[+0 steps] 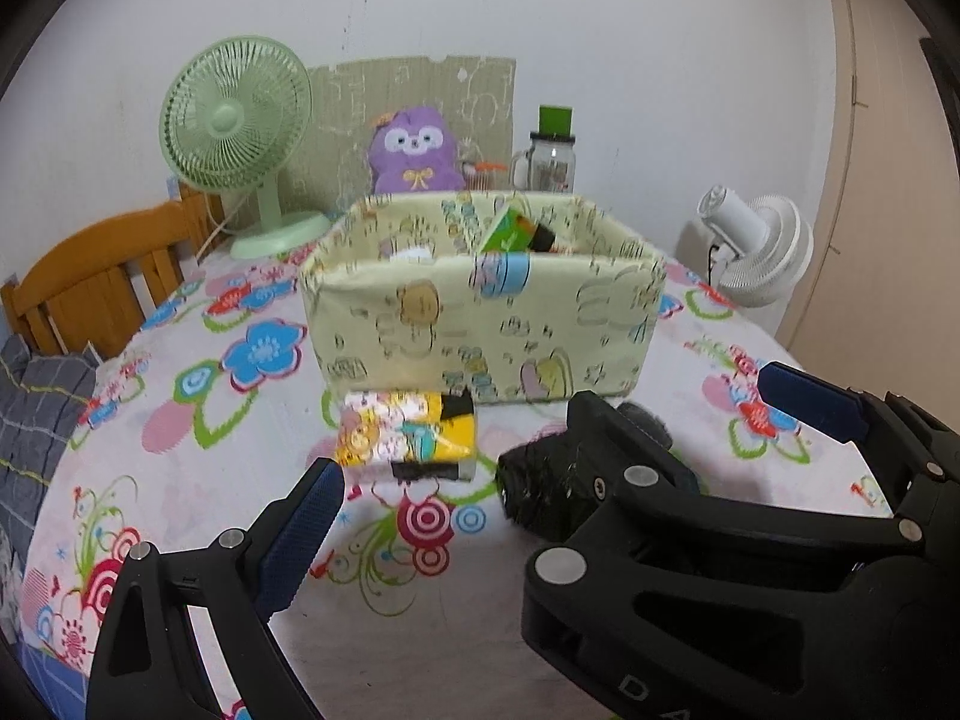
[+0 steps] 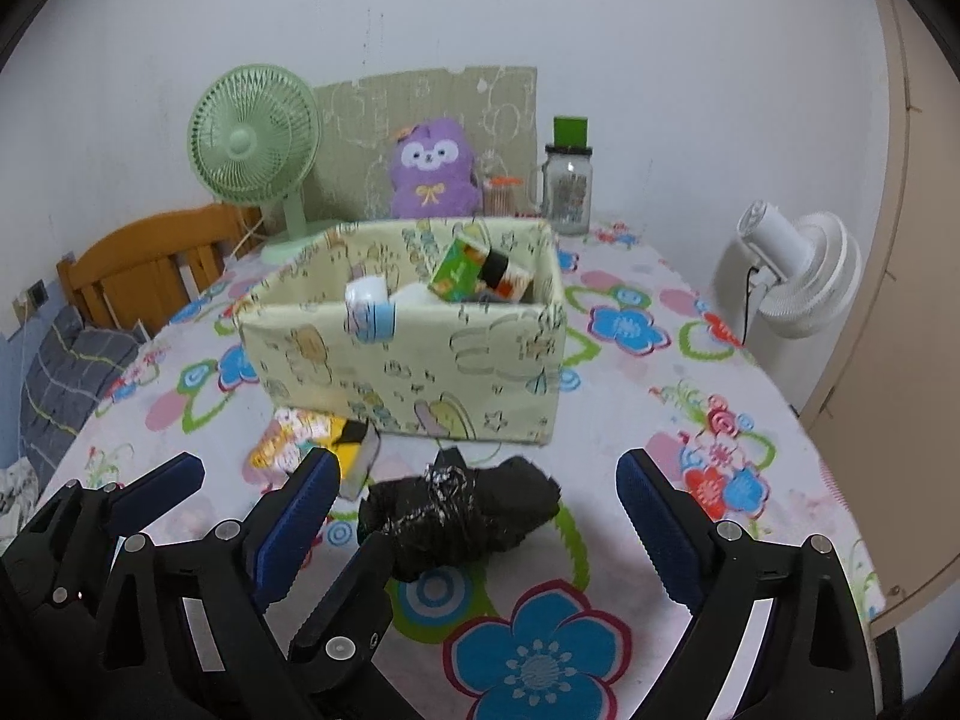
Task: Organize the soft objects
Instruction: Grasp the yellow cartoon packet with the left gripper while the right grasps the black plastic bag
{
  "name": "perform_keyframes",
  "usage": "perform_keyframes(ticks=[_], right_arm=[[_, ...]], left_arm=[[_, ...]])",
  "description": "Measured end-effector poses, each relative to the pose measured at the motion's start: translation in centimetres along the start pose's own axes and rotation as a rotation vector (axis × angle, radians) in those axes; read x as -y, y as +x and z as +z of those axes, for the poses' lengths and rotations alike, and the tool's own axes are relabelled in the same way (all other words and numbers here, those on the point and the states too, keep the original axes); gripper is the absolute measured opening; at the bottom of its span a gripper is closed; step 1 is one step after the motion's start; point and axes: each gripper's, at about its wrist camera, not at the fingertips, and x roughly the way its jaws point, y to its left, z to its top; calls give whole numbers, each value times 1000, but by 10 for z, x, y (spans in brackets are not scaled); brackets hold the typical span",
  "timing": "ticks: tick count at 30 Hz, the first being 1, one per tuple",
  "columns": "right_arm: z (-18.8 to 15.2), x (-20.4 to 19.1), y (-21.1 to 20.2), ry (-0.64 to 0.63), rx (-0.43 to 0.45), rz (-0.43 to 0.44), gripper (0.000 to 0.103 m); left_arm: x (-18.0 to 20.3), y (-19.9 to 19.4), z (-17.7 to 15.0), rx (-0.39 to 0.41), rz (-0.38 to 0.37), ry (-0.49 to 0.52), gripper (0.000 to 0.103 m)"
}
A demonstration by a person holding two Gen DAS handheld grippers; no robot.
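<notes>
A pale yellow fabric box (image 1: 480,324) stands on the flowered table, also in the right wrist view (image 2: 408,360), with a green packet (image 2: 459,270) and other items inside. A yellow tissue pack (image 1: 408,435) lies in front of it, also seen from the right (image 2: 312,450). A black crumpled bundle (image 2: 462,516) lies beside it, partly hidden in the left wrist view (image 1: 534,492). My left gripper (image 1: 570,456) is open, around the pack and bundle. My right gripper (image 2: 480,516) is open, with the black bundle between its fingers, not touching.
A green fan (image 2: 252,144), a purple plush (image 2: 432,168) and a glass jar (image 2: 567,180) stand at the back by the wall. A white fan (image 2: 798,276) is at the right edge. A wooden chair (image 2: 150,264) is at the left.
</notes>
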Motion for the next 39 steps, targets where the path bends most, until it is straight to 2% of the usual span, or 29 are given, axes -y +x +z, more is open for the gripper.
perform_keyframes(ticks=[16,26,27,32,34,37,39], right_arm=[[-17,-3,50,-11,-114,-16,96],[-16,-6,70,-6,-166,38,96],[-16,-6,72,-6,-178,43,94],[-15,-6,74,-15,-199,76,73],[-14,-7,72,-17,-197,85,59],[-12,-7,68,-29,-179,77,49],[-9,-4,65,-26,-169,70,46]], left_arm=[[-13,39,-18,-120,7,7,97],[-20,49,-18,-152,5,-5,97],[-20,50,-18,-156,2,-6,97],[-18,52,-17,-167,11,5,97],[-18,52,-15,-168,17,6,97],[-17,53,-11,-165,28,12,97],[-17,53,-8,-160,34,15,97]])
